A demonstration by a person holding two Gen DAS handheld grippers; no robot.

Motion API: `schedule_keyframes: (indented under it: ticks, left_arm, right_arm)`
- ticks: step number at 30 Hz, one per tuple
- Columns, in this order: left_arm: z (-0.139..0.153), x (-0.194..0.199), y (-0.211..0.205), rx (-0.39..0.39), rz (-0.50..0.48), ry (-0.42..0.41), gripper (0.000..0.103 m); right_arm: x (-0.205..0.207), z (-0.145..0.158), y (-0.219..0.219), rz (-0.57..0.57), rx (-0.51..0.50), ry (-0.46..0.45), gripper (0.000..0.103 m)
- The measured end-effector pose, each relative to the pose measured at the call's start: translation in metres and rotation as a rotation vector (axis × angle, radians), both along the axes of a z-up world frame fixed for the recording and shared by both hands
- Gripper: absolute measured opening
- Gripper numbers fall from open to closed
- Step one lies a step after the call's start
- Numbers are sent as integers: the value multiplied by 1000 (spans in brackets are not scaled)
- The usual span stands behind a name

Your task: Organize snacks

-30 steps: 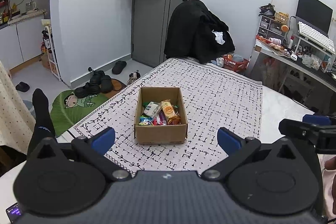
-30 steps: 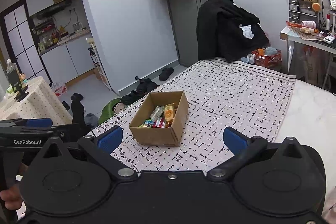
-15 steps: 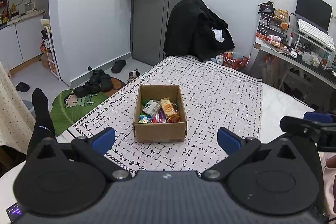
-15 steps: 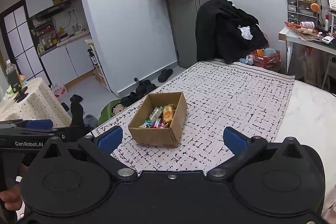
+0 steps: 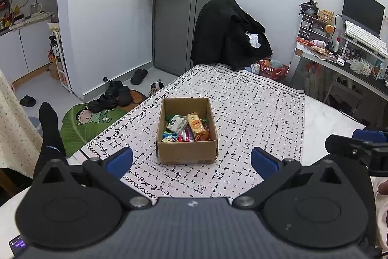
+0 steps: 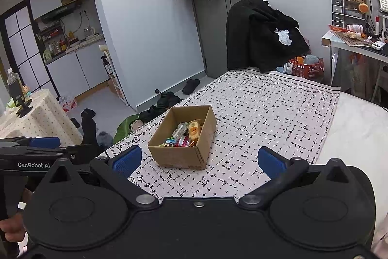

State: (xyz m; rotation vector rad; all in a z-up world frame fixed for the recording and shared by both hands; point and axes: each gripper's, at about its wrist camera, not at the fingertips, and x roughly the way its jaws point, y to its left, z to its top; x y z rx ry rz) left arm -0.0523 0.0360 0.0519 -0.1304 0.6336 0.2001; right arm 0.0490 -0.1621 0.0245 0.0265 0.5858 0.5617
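The left gripper (image 5: 191, 162) hangs with its blue-padded fingers spread wide and nothing between them; the right gripper (image 6: 197, 160) is just as wide apart and empty. Both hover short of the cardboard box (image 5: 186, 131), which now sits a little farther off than a second ago, so both tools have drawn back slightly. The box stands on the patterned tablecloth (image 5: 254, 118), near its front left border, with the snacks (image 5: 185, 126) piled inside: an orange packet, a pale one, small bright wrappers. Bare cloth lies open on every side of the box, widest to the right and behind. The left wrist view catches the right tool at its right edge; the right wrist view shows the left tool's labelled side and the hand (image 6: 11, 229) gripping it.
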Motion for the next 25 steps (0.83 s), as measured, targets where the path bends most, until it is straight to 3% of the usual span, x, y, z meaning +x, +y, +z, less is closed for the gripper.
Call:
schedule_keyframes:
  ticks: [25]
  left_arm:
    - [-8,6,3,-4,4,19,103]
  right_arm:
    - [4,-12,7,15,-25,37,103]
